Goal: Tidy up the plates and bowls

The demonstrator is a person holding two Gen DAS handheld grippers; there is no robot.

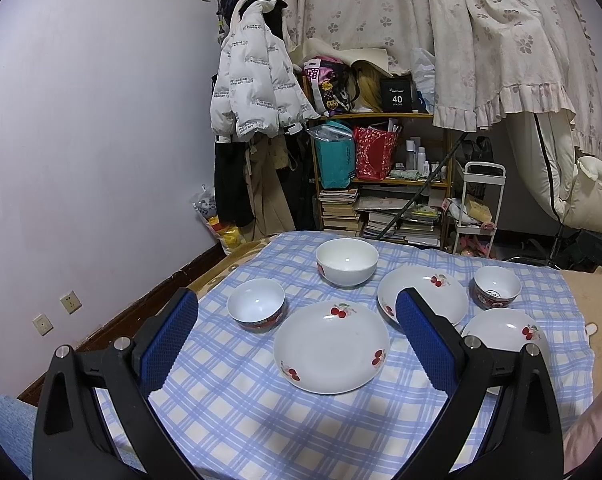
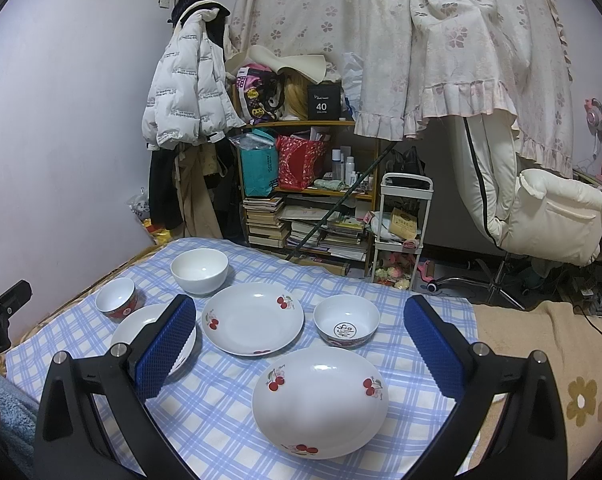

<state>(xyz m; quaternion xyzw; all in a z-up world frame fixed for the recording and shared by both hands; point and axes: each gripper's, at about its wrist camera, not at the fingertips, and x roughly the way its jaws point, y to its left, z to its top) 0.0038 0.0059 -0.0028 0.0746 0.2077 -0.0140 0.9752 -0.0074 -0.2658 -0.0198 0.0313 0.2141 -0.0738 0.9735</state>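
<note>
Both the left tool (image 1: 297,320) and right tool (image 2: 299,326) hover wide and empty above the table (image 1: 229,412), since three plates (image 1: 331,347) and three bowls (image 1: 346,261) lie spread apart, unstacked.

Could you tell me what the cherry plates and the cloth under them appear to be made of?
The cherry plates look like glazed white ceramic or porcelain, judging by their glossy light spots and printed decals. The checked cloth looks like matte woven fabric, soft and slightly rumpled.
</note>
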